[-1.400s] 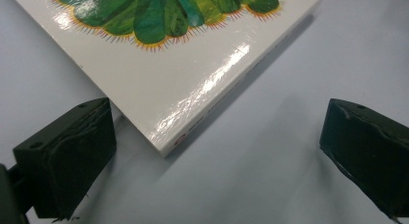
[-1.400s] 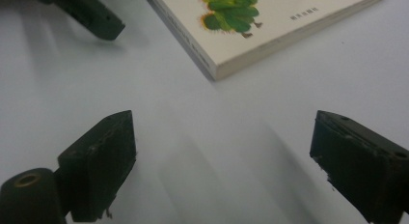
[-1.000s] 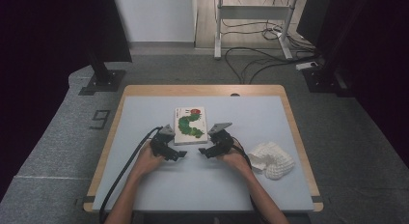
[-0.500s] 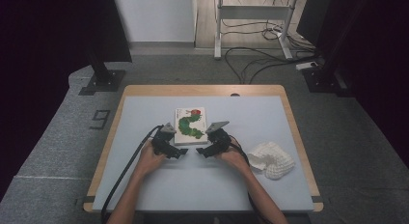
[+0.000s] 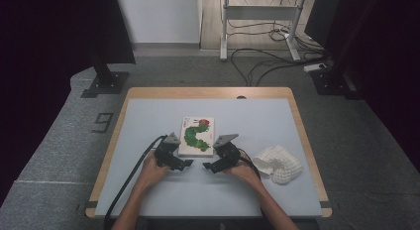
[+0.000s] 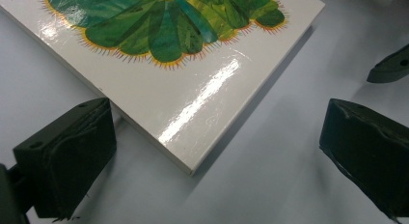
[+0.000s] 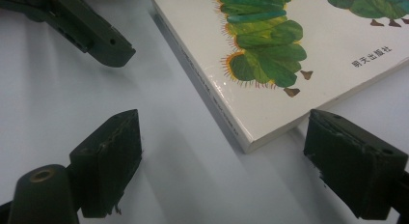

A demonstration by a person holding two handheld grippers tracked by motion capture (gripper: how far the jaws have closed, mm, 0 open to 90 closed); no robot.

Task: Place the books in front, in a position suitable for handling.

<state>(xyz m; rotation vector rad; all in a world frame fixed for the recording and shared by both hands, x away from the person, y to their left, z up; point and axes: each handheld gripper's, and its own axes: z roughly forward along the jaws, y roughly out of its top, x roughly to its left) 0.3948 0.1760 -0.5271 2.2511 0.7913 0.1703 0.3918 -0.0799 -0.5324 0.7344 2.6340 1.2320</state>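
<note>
A white book (image 5: 196, 136) with a green caterpillar on its cover lies flat in the middle of the table. My left gripper (image 5: 186, 164) sits at the book's near left corner, open. In the left gripper view the book (image 6: 183, 64) has its corner between the open gripper (image 6: 217, 161) jaws, untouched. My right gripper (image 5: 208, 167) is at the near right corner, open; its jaws have just been opening. In the right gripper view the book (image 7: 279, 50) pokes a corner between the gripper (image 7: 231, 161) jaws, which stand clear of it. The two grippers' tips nearly face each other.
A crumpled white cloth (image 5: 280, 163) lies to the right of my right hand. The table (image 5: 148, 116) has a pale blue top with a wooden rim. Black stands and cables are on the floor beyond it.
My right gripper has drawn back slightly toward the near edge. The book and my left gripper have stayed put.
</note>
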